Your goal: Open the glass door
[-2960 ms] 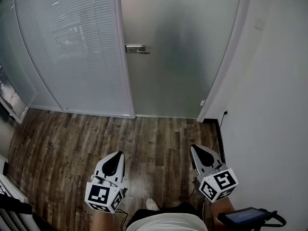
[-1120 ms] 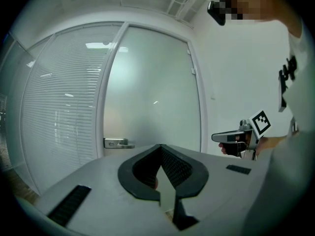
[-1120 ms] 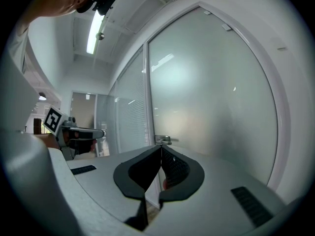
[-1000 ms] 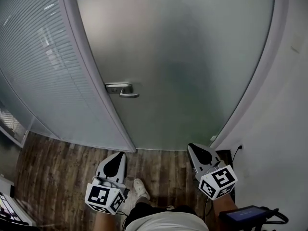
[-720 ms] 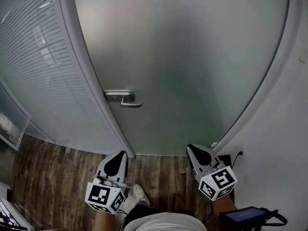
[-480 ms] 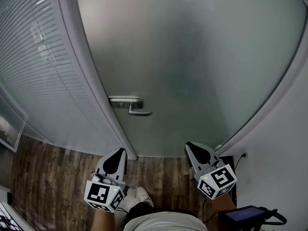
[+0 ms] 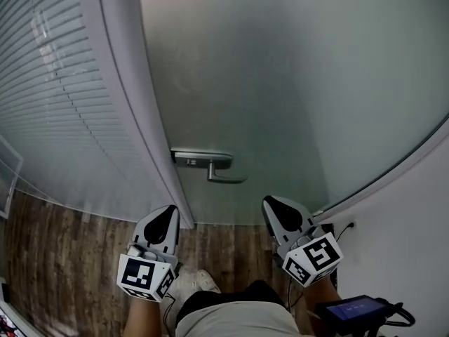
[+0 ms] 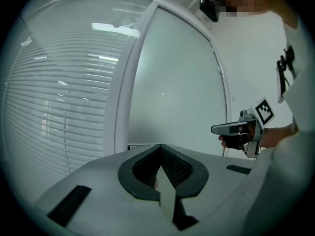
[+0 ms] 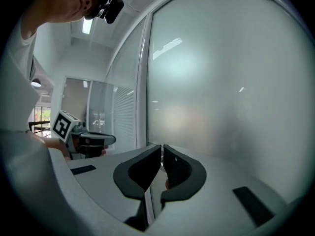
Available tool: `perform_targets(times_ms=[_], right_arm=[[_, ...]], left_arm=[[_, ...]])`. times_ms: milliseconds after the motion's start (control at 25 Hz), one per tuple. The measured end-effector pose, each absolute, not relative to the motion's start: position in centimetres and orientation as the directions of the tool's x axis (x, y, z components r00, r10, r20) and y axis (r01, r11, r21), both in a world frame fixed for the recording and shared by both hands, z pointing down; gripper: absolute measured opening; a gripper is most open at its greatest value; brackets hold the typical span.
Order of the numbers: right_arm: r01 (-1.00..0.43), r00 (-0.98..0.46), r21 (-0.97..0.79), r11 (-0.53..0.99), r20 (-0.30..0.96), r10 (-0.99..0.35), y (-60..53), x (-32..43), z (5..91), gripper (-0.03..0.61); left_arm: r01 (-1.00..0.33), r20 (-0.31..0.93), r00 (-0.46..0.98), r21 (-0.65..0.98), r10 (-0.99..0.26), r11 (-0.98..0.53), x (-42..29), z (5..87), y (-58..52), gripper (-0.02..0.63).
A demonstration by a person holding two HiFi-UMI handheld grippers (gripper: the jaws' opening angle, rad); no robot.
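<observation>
**A:** In the head view we stand close before the glass door (image 7: 295, 76). Its handle (image 7: 210, 166) lies at 1 o'clock from the left gripper (image 7: 170, 211) and at 10 o'clock from the right gripper (image 7: 269, 202). Neither gripper touches it.

**B:** In the left gripper view our jaws are together, with nothing between them.

**A:** In the right gripper view they are together also, and empty.

**B:** So we judge that the approach is the step in hand. Next, one gripper must reach the lever and press it down — then we move the door.
</observation>
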State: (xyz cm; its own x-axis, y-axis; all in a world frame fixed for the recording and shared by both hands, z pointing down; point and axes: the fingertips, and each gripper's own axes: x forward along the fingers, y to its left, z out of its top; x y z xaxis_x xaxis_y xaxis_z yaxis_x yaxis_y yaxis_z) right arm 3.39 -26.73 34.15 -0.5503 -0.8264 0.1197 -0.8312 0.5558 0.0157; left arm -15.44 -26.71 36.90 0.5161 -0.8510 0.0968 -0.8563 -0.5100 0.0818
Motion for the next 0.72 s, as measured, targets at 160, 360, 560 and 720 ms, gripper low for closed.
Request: perform_targets(times_ms=[160, 360, 560, 720], right_arm=[[-0.821, -0.559, 0.025, 0.57, 0.171, -0.811, -31.4, 0.7, 34.8, 0.003], [-0.78, -0.615, -0.008, 0.626, 0.194, -0.764, -33.7, -0.3, 36.7, 0.006], [-0.704, -0.691, -0.011, 0.71, 0.242, -0.681, -35.2, -0.2, 38.7, 0.112], [-0.638, -0.71, 0.045, 0.769, 0.351, -0.61, -37.9, 0.3, 41.6, 0.145]], left_arm=[[-0.847, 0.119, 0.53, 0.123, -0.839, -0.518, -17.4, 38.0, -30.8, 0.0], [-0.858, 0.139, 0.512, 0.129, -0.848, -0.497, -17.7, 39.0, -31.9, 0.0], [-0.889, 0.165, 0.458, 0.101, -0.874, -0.447, -16.6, 38.4, -31.8, 0.0], [-0.909, 0.201, 0.416, 0.104, -0.887, -0.403, -15.0, 38.9, -32.9, 0.0]])
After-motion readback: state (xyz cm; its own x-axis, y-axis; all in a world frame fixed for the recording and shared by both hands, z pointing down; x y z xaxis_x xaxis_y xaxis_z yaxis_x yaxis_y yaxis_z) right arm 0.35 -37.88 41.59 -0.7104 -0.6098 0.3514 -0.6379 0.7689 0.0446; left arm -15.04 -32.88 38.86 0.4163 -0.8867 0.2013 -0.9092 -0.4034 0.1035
